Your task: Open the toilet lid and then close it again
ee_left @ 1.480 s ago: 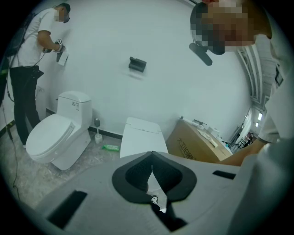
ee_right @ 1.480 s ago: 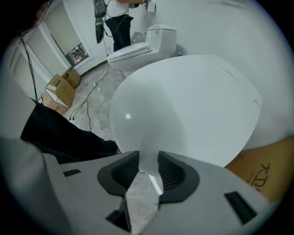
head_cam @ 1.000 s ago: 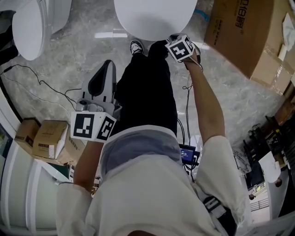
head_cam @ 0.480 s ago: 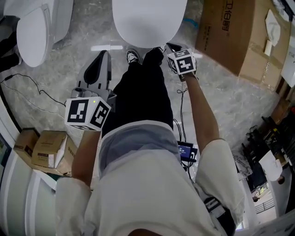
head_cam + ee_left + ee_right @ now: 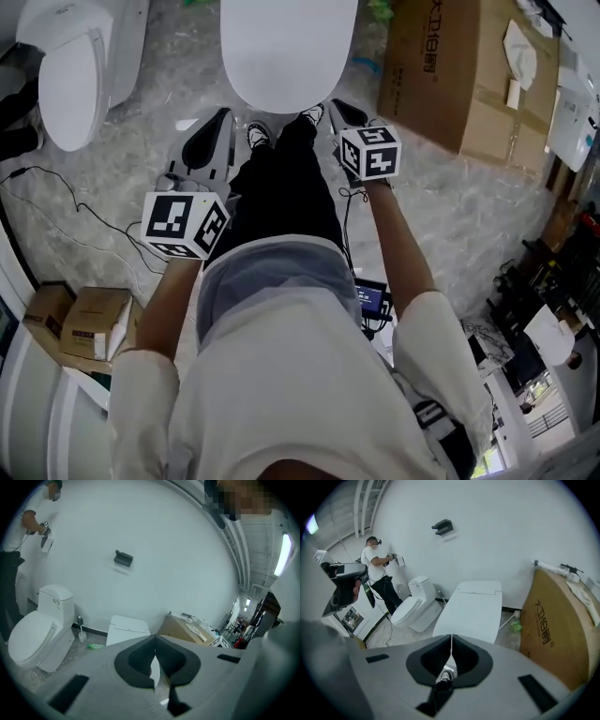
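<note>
The white toilet (image 5: 286,52) stands in front of the person with its lid (image 5: 471,611) down flat. My right gripper (image 5: 337,108) hangs just off the lid's front right rim, apart from it, its marker cube (image 5: 368,150) facing up. In the right gripper view its jaws (image 5: 451,639) meet tip to tip with nothing between them. My left gripper (image 5: 220,122) is held to the left of the person's legs, short of the bowl. In the left gripper view its jaws (image 5: 154,641) are shut and empty, and the toilet (image 5: 126,630) shows beyond them.
A second white toilet (image 5: 70,75) stands at the left, with cables on the marble floor (image 5: 122,178) near it. A large cardboard box (image 5: 469,66) stands close on the right of the toilet. Small cartons (image 5: 89,319) sit at the lower left. Another person (image 5: 375,573) works at the far wall.
My right gripper has lifted up and back from the lid's front rim and rolled. The left gripper has risen a little too. The lid stays down.
</note>
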Demonstrator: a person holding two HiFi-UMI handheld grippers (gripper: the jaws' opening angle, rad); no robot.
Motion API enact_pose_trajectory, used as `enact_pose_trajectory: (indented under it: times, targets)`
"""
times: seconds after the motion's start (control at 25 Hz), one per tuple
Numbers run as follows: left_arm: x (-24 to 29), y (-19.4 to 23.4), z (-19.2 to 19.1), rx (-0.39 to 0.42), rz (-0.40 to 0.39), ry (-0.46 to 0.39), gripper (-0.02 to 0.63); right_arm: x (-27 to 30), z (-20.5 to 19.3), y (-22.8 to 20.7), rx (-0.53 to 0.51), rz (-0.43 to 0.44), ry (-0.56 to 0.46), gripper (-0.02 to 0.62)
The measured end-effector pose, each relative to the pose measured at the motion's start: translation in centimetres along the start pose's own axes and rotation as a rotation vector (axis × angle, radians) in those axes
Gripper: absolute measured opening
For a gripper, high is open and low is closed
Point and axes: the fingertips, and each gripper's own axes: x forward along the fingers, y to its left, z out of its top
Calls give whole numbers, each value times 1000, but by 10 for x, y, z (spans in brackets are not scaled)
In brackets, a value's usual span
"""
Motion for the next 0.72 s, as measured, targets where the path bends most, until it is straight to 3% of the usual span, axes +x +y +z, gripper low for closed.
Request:
enact_pose_trajectory:
  times: [0.4,0.72]
  targets:
    - [-7,-31,37,-11,-25,-22,6,-82,64,14,-6,4,-137,12]
    - [-30,-49,64,43,-35,-59,6,-142,122,50,-66,45,-259,12]
